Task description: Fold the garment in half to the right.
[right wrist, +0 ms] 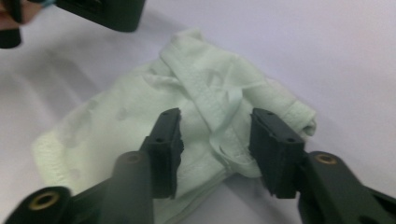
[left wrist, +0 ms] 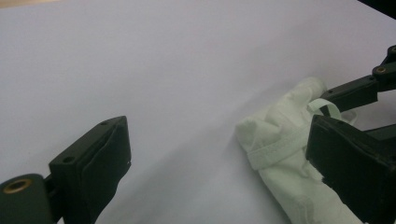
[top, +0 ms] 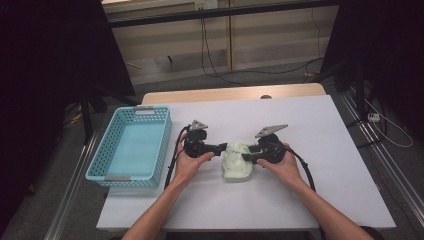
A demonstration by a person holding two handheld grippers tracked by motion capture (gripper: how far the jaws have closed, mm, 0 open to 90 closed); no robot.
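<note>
High view | left gripper spread | right gripper spread over cloth

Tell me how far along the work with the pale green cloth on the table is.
Done: the pale green cloth lies bunched into a compact bundle on the white table. In hand: the left gripper and right gripper sit at its two sides, both open, neither gripping it. Left: probably moving it to the blue basket, which holds nothing.
</note>
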